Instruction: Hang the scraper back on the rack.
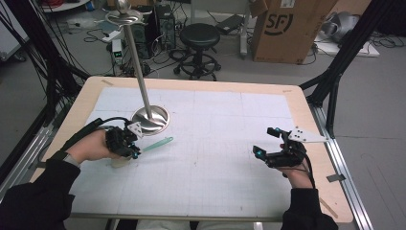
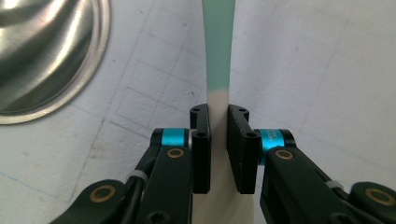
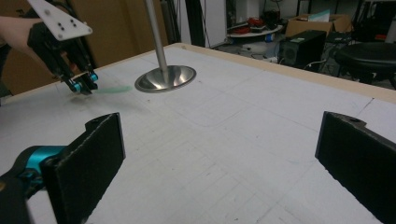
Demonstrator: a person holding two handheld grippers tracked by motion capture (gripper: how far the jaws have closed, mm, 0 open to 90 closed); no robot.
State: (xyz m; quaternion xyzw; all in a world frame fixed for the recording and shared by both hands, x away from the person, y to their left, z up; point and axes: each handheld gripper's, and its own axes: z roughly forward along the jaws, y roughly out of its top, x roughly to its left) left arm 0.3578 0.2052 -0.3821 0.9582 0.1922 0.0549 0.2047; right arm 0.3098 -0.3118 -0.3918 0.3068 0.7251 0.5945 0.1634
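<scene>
1. The left gripper [image 2: 218, 122] had its jaws clamped narrow on the cream end of a slim flat utensil with a mint-green handle [image 2: 217, 51]. In the high view the utensil [image 1: 158, 143] stuck out from the left gripper [image 1: 130, 148] toward the middle of the tabletop [image 1: 215, 158], just in front of the polished round steel base of an upright metal pole stand [image 1: 151, 120].
2. The step in hand looked like the pick-up: the grip was made, and the utensil lay low over the white gridded mat.
3. The next move probably called for a steady lift, keeping the long handle level and clear of the stand's base.
4. The utensil appeared smooth and matte, likely plastic or silicone, thin and slightly tapered. The base was brushed, domed and reflective.
5. The right gripper [image 1: 273, 151] hovered well apart over the right side, jaws wide and empty.
</scene>
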